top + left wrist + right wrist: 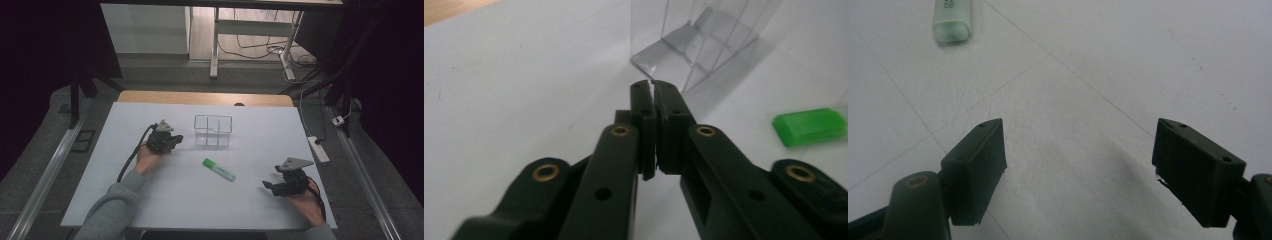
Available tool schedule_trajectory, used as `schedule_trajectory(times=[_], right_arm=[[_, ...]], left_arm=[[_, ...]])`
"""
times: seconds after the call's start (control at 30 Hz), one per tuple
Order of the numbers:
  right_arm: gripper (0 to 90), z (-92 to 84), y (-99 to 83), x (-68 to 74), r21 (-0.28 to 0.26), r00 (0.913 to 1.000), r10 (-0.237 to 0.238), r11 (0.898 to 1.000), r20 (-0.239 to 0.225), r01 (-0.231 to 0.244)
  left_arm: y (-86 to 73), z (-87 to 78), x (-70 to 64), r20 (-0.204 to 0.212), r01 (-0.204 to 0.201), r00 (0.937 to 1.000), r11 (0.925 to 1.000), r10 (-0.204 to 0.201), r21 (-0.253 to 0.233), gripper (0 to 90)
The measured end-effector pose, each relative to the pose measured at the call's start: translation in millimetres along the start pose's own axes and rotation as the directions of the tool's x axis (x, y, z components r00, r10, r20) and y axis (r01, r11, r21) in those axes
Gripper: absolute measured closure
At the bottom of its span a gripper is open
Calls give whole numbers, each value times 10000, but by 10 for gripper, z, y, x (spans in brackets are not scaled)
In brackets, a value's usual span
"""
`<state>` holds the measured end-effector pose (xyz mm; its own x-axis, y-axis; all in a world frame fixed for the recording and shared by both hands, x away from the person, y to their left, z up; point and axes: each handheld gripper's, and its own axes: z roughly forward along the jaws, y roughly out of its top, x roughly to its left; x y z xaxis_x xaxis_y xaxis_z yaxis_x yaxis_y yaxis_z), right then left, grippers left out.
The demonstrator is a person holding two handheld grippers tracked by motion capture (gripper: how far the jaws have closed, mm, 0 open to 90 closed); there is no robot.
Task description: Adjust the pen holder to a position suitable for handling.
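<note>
The green highlighter [219, 169] lies flat ahead of the right gripper [1078, 170], whose jaws are spread, and looks light, stiff and slick, best pinched mid-barrel, while the left gripper [654, 85], jaws pressed together, points at the clear plastic organizer [704, 40].

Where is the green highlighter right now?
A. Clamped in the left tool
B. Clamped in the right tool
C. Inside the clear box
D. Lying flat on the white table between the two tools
D: the green highlighter lies flat on the white table, in front of the clear box, apart from the left tool and the right tool.
</note>
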<state>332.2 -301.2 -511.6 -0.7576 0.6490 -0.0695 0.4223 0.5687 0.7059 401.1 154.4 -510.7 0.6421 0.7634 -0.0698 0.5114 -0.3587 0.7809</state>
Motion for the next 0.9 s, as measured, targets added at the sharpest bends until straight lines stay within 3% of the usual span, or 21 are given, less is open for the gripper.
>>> schedule_trajectory(times=[0.23,0.4,0.9], right_arm=[[214,-2,4,0,-36,10000,13,10000,10,-13],[214,0,5,0,-48,10000,22,10000,15,-22],[218,8,17,-15,-94,10000,3,10000,-40,-3]], left_arm=[[-65,-187,-41,171,-146,9997,9998,148,-129,629],[-148,-312,-93,220,-291,9993,9996,292,-40,523],[-498,-692,-212,-87,-274,9996,9994,276,206,398]])
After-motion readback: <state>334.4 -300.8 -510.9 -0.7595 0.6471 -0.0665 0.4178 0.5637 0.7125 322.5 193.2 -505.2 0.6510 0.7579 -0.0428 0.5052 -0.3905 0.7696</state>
